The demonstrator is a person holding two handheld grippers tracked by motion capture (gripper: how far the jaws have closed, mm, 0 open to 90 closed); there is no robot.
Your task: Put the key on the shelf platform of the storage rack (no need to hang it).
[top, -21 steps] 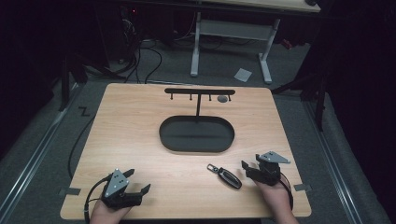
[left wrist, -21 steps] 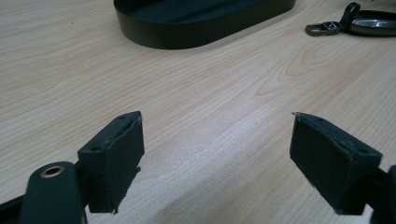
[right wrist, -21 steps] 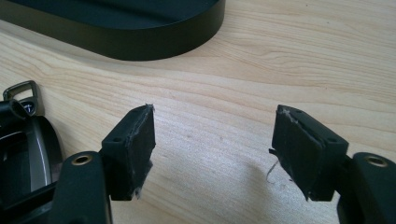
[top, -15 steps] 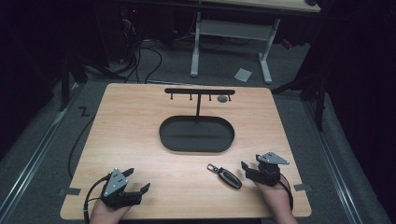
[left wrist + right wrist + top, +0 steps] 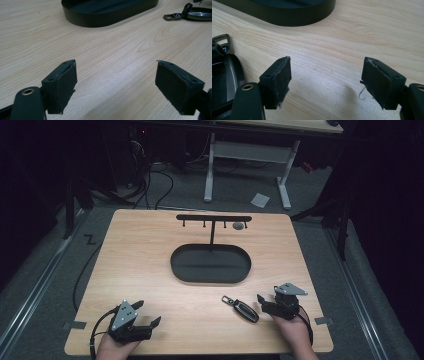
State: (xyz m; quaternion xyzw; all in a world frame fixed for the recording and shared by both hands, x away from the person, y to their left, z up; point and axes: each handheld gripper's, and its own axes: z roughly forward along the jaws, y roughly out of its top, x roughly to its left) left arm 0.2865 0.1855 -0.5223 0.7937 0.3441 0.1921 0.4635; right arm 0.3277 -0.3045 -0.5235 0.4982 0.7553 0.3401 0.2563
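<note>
A black car key fob point(image 5: 241, 309) with a metal ring lies flat on the wooden table point(image 5: 150, 255), near the front right. My right gripper point(image 5: 261, 304) rests just to its right, open, nothing between its jaws. In the right gripper view the key fob point(image 5: 224, 75) lies left of the open right gripper point(image 5: 327, 77). My left gripper point(image 5: 148, 312) sits at the front left, open and empty. From the left gripper point(image 5: 116, 75) the key fob point(image 5: 197, 13) shows far off at the upper right.
A black oval tray point(image 5: 210, 275) sits mid-table, with a T-shaped hook rack point(image 5: 213, 218) rising behind it; a small grey round piece point(image 5: 238, 226) hangs there. The tray wall point(image 5: 107, 15) point(image 5: 287, 17) lies ahead of both grippers. Bare wood lies between them.
</note>
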